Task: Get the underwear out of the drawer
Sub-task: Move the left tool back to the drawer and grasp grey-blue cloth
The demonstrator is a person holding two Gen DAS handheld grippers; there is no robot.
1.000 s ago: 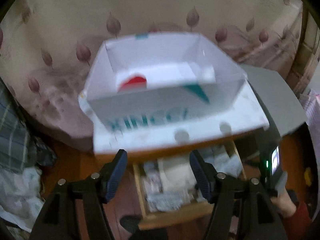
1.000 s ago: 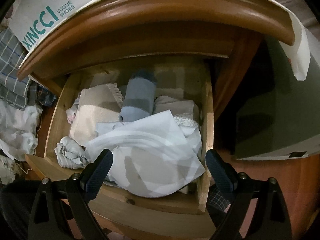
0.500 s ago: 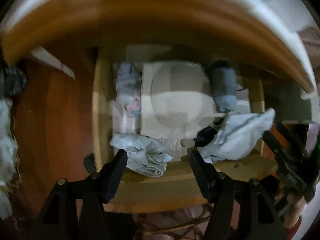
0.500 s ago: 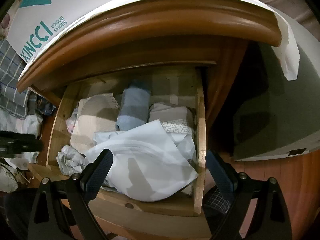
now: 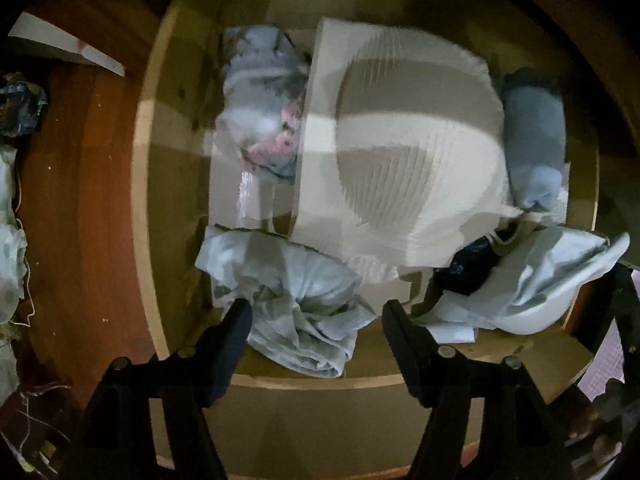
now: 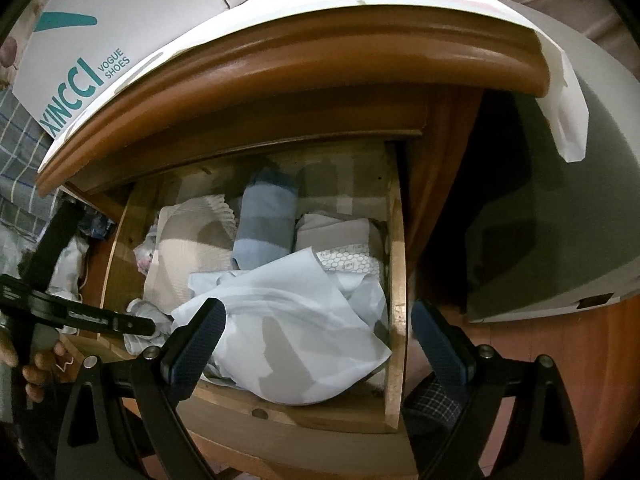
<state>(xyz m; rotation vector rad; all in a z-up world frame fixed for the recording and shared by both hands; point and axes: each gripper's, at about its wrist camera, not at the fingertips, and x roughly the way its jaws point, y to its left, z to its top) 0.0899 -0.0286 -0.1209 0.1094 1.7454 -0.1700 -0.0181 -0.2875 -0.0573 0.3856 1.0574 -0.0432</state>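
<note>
Left tool (image 5: 316, 312) has dropped over crumpled underwear (image 5: 292, 304); jaws opening.

A brown wooden bedside cabinet (image 6: 304, 60) stands on a shiny red-brown wood floor (image 5: 80, 200); its top has a thick, round edge; a white shoe box (image 6: 100, 28) with green letters sits on top, on a white sheet of paper (image 6: 560, 92) that hangs over one corner; a big grey box (image 6: 560, 220) lies on the floor just beside the cabinet; a checked cloth (image 6: 16, 152) lies on the other side; the light is dim and yellow.
</note>
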